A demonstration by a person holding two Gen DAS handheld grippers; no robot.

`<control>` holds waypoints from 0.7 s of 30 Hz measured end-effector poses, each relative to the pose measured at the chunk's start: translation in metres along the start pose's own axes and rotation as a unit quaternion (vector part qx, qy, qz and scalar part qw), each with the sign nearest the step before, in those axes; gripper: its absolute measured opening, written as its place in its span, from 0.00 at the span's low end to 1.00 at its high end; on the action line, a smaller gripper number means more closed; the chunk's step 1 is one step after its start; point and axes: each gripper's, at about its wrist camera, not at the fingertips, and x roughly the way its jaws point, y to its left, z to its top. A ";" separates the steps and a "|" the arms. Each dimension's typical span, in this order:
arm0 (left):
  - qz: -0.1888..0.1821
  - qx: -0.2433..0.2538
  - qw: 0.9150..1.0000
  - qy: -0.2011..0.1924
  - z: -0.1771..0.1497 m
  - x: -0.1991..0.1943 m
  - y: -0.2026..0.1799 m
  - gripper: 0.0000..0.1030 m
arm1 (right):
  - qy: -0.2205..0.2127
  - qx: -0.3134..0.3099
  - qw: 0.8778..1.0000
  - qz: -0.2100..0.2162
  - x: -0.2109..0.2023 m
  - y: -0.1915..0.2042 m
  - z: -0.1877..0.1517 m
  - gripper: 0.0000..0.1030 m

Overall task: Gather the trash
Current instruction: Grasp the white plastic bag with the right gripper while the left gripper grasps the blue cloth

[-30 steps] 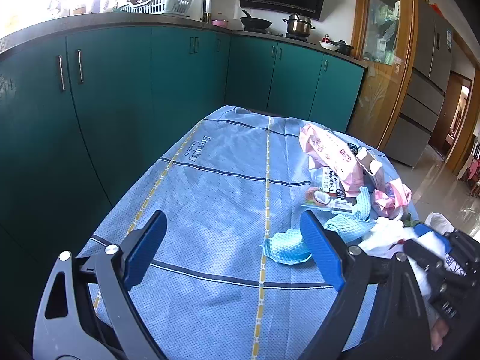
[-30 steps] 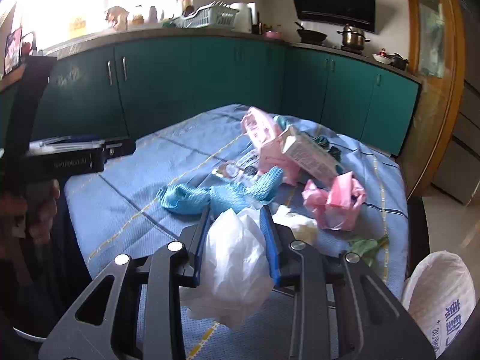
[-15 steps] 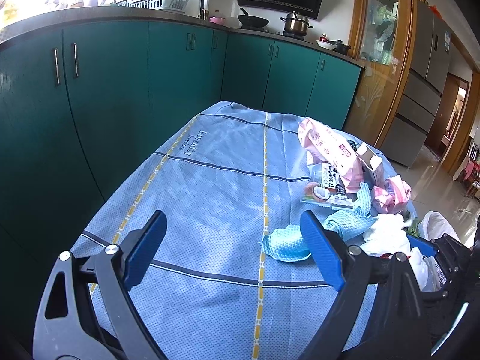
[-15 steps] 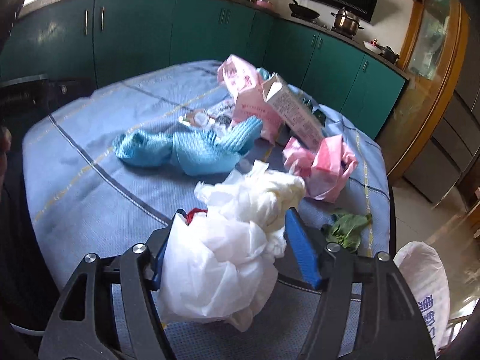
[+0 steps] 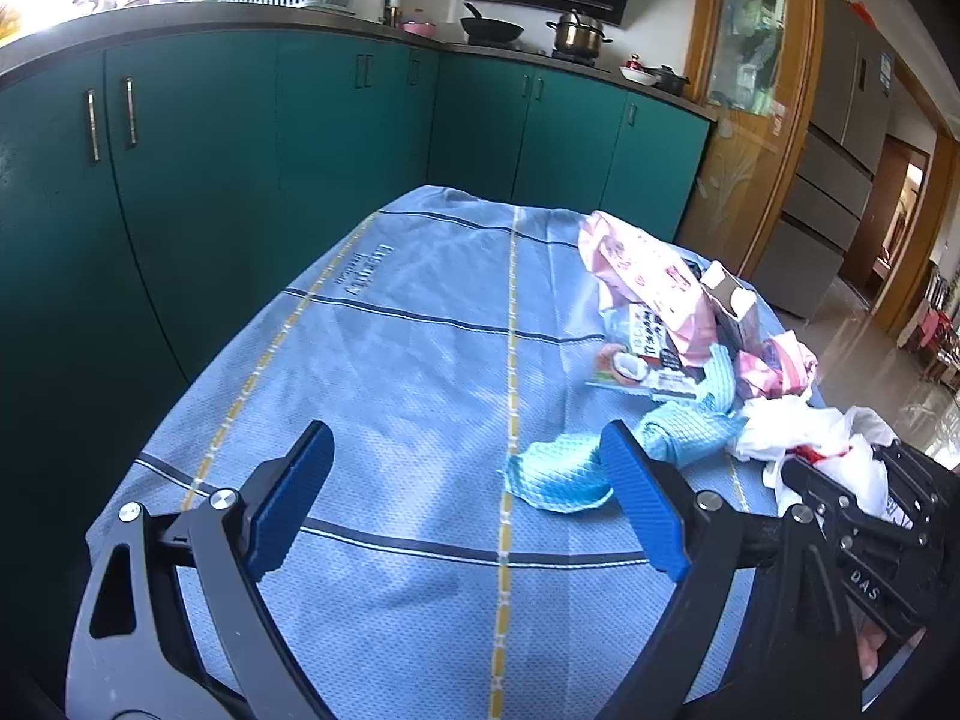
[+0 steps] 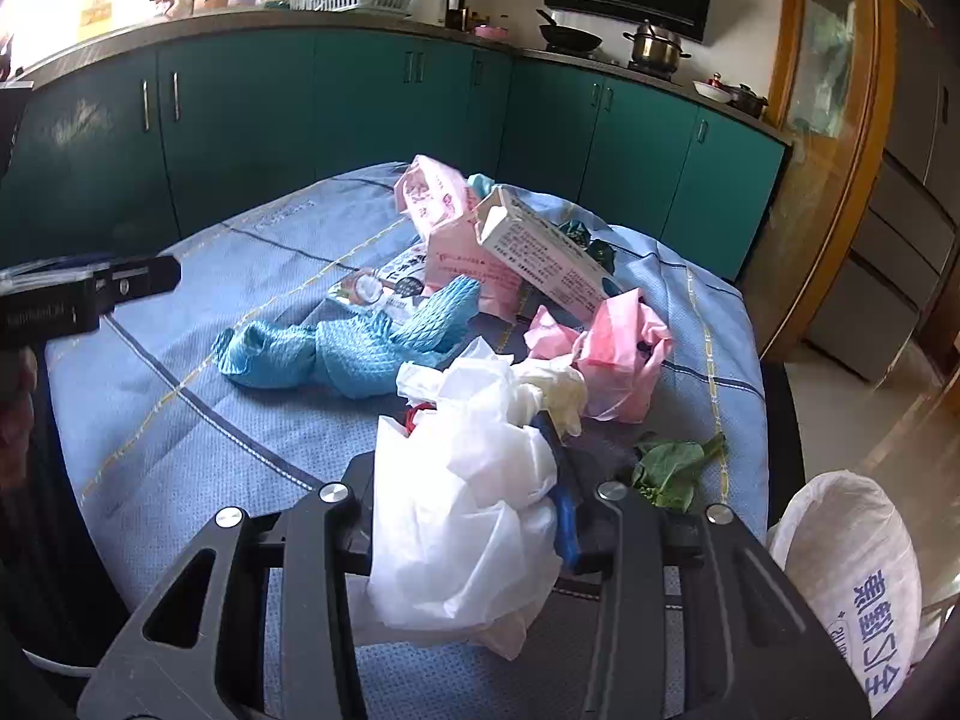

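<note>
My right gripper [image 6: 474, 480] is shut on a crumpled white plastic bag [image 6: 468, 504] that hangs between its blue pads and covers them; it also shows in the left wrist view [image 5: 804, 438]. My left gripper [image 5: 462, 504] is open and empty above the blue tablecloth [image 5: 390, 348]. Trash lies on the cloth: a blue mesh cloth [image 6: 348, 348], a pink packet [image 6: 456, 228], a white carton [image 6: 540, 252], a crumpled pink bag [image 6: 618, 348], a flat snack wrapper [image 6: 384, 285] and a green leaf [image 6: 672, 468].
Teal cabinets [image 5: 210, 180] with a worktop run along the left and back. A white sack with blue print [image 6: 852, 594] stands on the floor beyond the table's right edge. A wooden door frame [image 5: 774, 138] and fridge are at the right.
My right gripper has closed on the white bag after being open around it half a second ago. My left gripper has stayed open, and its view has shifted a little.
</note>
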 end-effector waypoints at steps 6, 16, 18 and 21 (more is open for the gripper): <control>-0.017 0.023 1.000 0.003 -0.002 0.001 -0.013 0.88 | 0.011 -0.009 1.000 -0.004 0.007 0.006 0.000 0.47; -0.027 0.034 0.999 0.015 0.001 0.010 -0.021 0.89 | 0.037 -0.035 0.999 -0.007 0.019 0.016 -0.010 0.68; -0.028 0.034 0.999 0.016 0.002 0.010 -0.021 0.89 | 0.039 -0.038 0.999 -0.006 0.019 0.017 -0.011 0.68; -0.027 0.038 0.999 0.014 0.003 0.010 -0.022 0.89 | 0.038 -0.037 0.999 -0.005 0.019 0.017 -0.011 0.68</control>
